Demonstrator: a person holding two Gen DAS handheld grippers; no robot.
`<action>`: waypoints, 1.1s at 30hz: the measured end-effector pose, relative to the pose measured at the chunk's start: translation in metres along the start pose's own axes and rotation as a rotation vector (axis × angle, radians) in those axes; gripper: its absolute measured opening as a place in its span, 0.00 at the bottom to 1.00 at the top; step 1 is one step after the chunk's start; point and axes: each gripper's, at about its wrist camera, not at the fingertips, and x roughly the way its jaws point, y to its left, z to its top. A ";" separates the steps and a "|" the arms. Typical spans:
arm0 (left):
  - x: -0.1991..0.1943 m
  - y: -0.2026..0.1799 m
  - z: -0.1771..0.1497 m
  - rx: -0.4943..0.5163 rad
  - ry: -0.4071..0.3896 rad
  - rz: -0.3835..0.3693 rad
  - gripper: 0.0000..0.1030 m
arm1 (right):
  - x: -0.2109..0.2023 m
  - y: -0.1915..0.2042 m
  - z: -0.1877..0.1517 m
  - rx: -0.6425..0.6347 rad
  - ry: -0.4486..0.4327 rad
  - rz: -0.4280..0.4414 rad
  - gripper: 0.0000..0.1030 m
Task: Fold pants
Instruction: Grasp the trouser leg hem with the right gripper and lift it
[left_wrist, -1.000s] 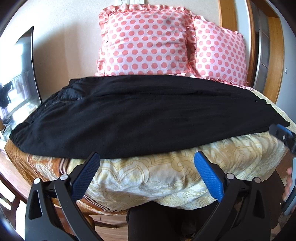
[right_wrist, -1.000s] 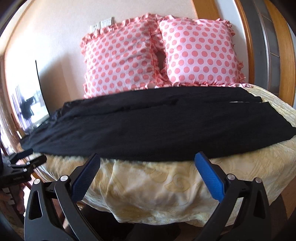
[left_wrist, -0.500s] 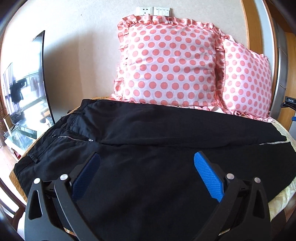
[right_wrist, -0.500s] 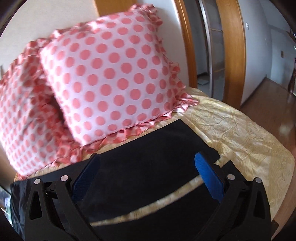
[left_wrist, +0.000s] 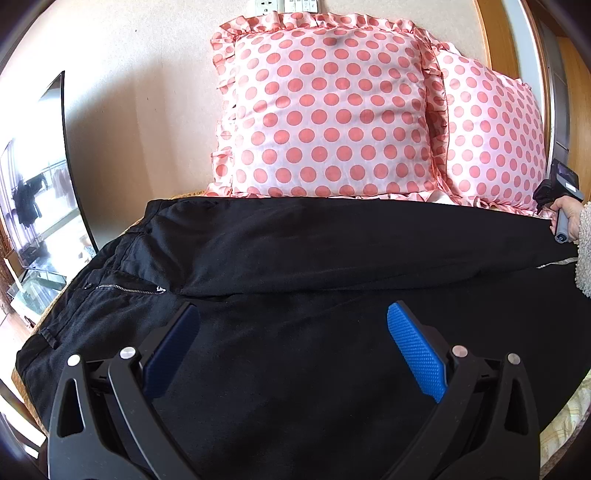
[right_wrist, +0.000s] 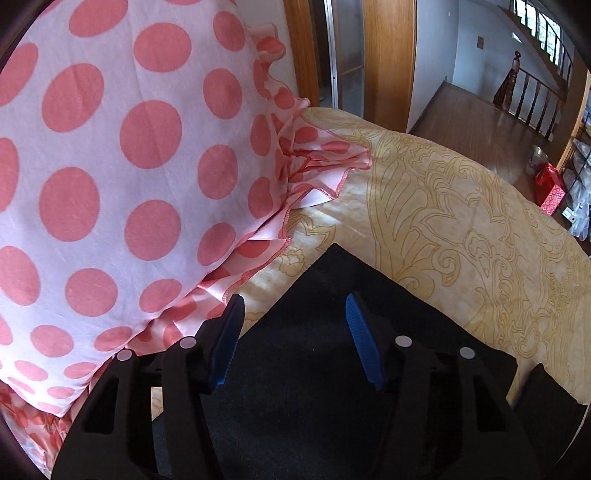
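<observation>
Black pants (left_wrist: 332, 251) lie spread across the bed, waist and zipper (left_wrist: 122, 288) at the left, both legs running right. My left gripper (left_wrist: 292, 310) hovers open over the near leg's thigh with nothing pinched. At the right end, a hand in a fuzzy sleeve (left_wrist: 567, 218) carries the other gripper. In the right wrist view, my right gripper (right_wrist: 294, 299) points down over the far leg's hem corner (right_wrist: 332, 266). Its jaws are closing, the fabric lies between them, and the pads stand apart from it.
Two pink polka-dot pillows (left_wrist: 325, 110) (left_wrist: 491, 140) lean on the wall behind the pants; one (right_wrist: 110, 166) is right beside my right gripper. A yellow patterned bedspread (right_wrist: 443, 203) shows past the hem. A dark screen (left_wrist: 33, 192) stands left, and a doorway onto wooden floor (right_wrist: 472, 114) opens right.
My left gripper advanced from the bed's edge to over the pants. My right gripper swung right to the far leg's hem, tipped downward, and its jaws narrowed.
</observation>
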 end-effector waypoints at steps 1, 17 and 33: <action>0.001 0.002 0.000 -0.012 0.006 -0.006 0.98 | 0.005 0.004 -0.001 -0.020 0.011 -0.015 0.58; 0.011 0.031 -0.005 -0.187 0.075 -0.064 0.98 | -0.047 -0.053 -0.016 0.066 -0.072 0.293 0.04; 0.001 0.026 -0.006 -0.165 0.029 -0.052 0.98 | -0.143 -0.198 -0.157 0.018 -0.124 0.491 0.03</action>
